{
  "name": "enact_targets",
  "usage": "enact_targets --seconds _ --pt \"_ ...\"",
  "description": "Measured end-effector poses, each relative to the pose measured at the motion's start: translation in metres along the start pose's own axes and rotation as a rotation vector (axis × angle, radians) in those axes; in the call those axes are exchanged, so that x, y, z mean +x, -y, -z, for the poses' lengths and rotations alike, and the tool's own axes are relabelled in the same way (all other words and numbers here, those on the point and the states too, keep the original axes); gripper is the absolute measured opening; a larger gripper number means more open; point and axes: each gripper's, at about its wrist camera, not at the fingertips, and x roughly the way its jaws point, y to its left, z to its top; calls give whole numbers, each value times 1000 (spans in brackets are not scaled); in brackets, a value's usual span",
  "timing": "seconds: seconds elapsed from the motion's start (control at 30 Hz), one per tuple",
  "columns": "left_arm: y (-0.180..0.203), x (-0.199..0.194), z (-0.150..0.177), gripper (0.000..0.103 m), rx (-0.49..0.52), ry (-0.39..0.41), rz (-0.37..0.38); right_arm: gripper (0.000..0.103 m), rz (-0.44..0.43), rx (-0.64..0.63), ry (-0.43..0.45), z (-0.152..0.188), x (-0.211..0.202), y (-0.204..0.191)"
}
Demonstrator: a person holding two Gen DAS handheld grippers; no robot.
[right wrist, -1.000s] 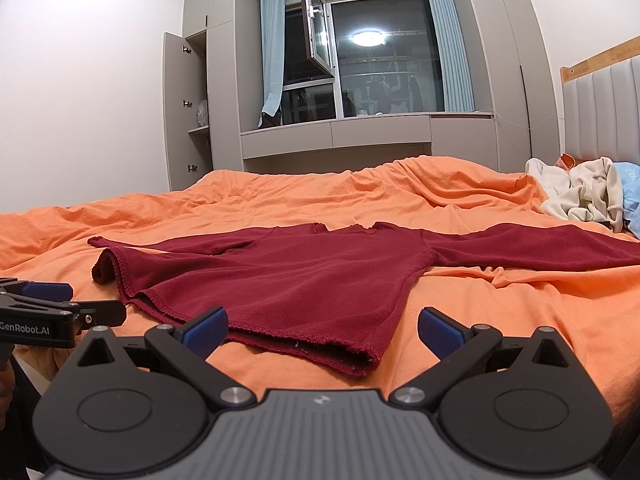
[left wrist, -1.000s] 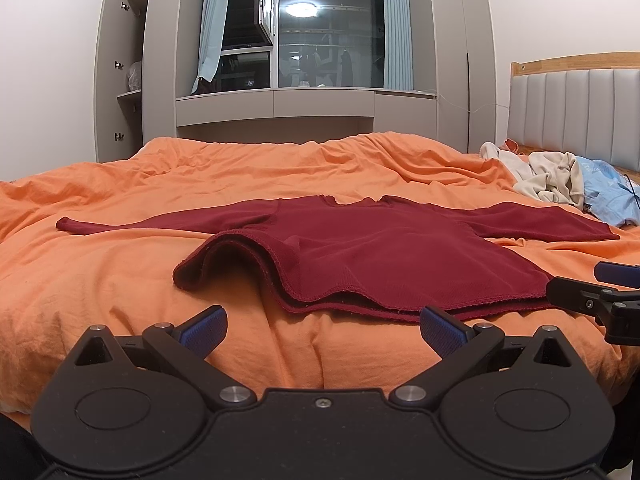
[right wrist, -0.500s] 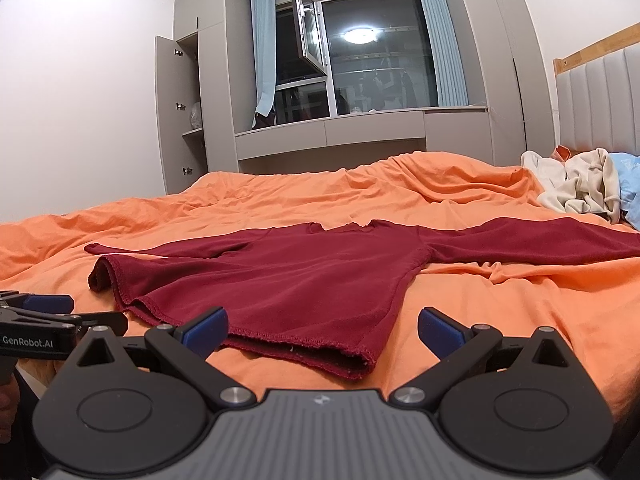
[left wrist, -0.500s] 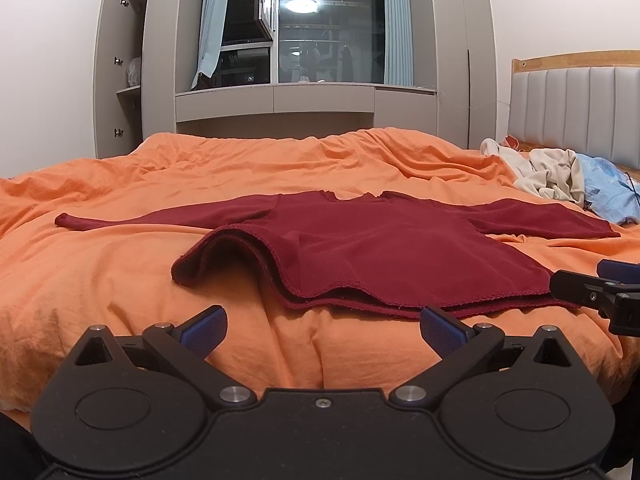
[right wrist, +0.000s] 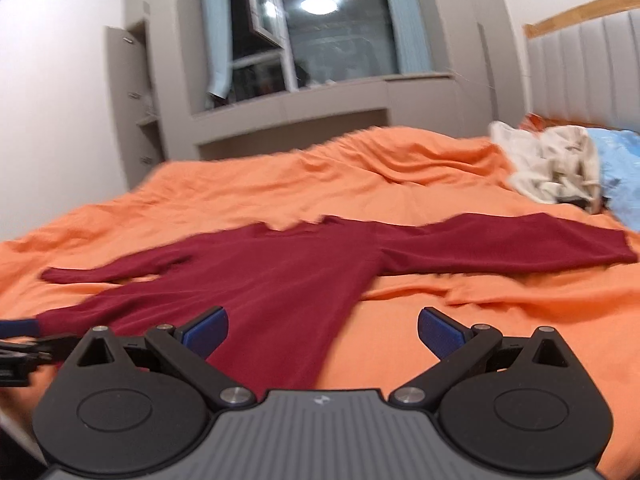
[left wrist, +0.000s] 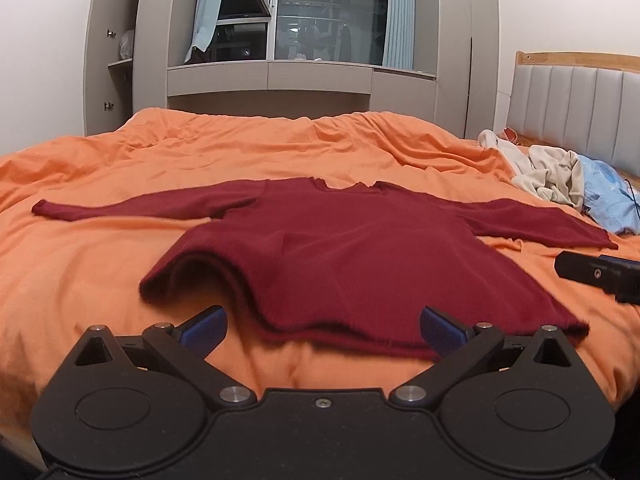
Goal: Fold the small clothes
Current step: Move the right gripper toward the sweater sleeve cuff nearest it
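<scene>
On the bed: one orange duvet (left wrist: pixel 280 160) covers the whole surface; every item below lies on it.
Task garment: one dark red long-sleeved top (left wrist: pixel 360 248), spread flat near the front edge of the bed, neckline toward the far side.
Sleeves: two, each stretched outward to its own side.
Hem: near-left corner arches up off the duvet; the rest of the hem lies flat.
Left claw (left wrist: pixel 322 330): two blue-padded fingers spread wide apart, holding nothing, just short of the hem.
Right claw (right wrist: pixel 322 330): two blue-padded fingers spread wide apart, holding nothing; the near-right corner of the top sits between them, with no contact visible.
Cross-view: the right claw's tip appears at the right edge of the left wrist view, beside the top.
Other clothes: one cream garment (left wrist: pixel 548 172) and one light blue garment (left wrist: pixel 612 196), heaped together by the headboard (left wrist: pixel 580 96), well apart from the red top.
Image quality: right wrist view is blurred.
</scene>
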Motion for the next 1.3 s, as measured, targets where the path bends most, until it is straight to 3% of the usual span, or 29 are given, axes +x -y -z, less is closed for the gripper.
enact_targets --seconds 0.17,0.53,0.73,0.93,1.13,1.3 --pt "11 17 -34 102 46 -9 -27 103 167 20 -65 -25 31 33" --pt "20 89 -91 102 63 -46 -43 103 287 11 -41 -58 71 84" --pt "30 128 -109 102 102 -63 -39 103 287 -57 -53 -67 95 86" --pt "40 175 -115 102 102 -138 -8 103 263 -80 -62 -70 116 90" --pt "37 205 -109 102 71 -193 21 103 235 39 -111 -71 139 110" --pt "27 217 -96 102 43 -248 18 103 176 192 -68 -62 141 143"
